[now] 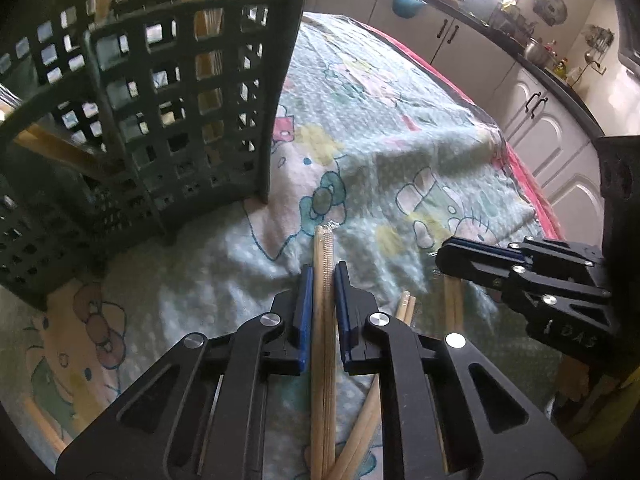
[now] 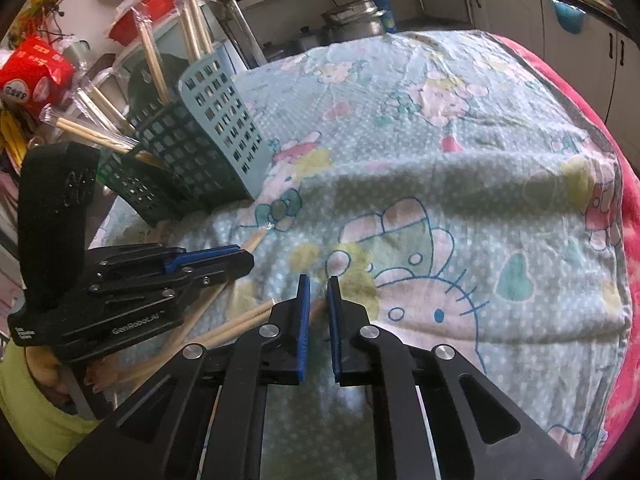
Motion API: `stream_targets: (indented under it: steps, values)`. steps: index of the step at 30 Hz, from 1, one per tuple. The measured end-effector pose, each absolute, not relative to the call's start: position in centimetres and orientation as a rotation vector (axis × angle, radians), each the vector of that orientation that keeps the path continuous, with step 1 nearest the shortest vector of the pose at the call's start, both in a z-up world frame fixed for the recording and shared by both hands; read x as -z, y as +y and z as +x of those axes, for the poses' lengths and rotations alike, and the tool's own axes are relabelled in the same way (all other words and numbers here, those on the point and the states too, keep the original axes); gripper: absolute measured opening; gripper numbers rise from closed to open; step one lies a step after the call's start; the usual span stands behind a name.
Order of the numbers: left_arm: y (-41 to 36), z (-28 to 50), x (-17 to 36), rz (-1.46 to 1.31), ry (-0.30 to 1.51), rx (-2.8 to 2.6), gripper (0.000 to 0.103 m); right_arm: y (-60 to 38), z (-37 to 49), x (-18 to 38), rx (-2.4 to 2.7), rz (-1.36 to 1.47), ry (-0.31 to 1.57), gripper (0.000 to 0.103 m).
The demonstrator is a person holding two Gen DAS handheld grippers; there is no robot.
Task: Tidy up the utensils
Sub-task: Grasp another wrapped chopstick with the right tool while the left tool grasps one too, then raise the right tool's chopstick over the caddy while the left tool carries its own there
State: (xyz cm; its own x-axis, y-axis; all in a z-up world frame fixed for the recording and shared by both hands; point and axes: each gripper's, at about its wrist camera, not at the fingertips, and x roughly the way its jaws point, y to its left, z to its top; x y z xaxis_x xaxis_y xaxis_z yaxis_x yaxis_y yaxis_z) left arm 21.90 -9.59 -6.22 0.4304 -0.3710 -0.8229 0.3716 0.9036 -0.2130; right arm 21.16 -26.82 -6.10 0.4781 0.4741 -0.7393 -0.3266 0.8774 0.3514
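Left gripper (image 1: 323, 280) jaws clenched mid-length on wrapped chopsticks (image 1: 322, 264) (light, stiff, slippery film); right gripper (image 2: 318, 286) jaws nearly closed, contents unclear.

Green utensil basket (image 1: 180, 92) blocks far left of patterned cloth (image 2: 460, 152); loose chopsticks (image 2: 236, 326) clutter near-left. Broad open cloth right and beyond; cabinets (image 1: 532, 120) past table edge.

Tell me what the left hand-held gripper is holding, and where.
A wrapped pair of chopsticks, pinched near its far end between the blue pads.
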Motion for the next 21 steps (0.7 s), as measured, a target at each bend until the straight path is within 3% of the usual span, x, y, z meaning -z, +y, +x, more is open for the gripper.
stream_targets:
  steps: [11,21]
  values:
    - [-6.8,20.1,0.8,-0.039,0.864,0.433,0.007,-26.3,20.3,3.7,-0.522,0.147,0.870,0.001]
    - [-3.8,18.9,-3.1,-0.097,0.751,0.399,0.007,-24.9,19.6,0.4,-0.573,0.125,0.787,0.001]
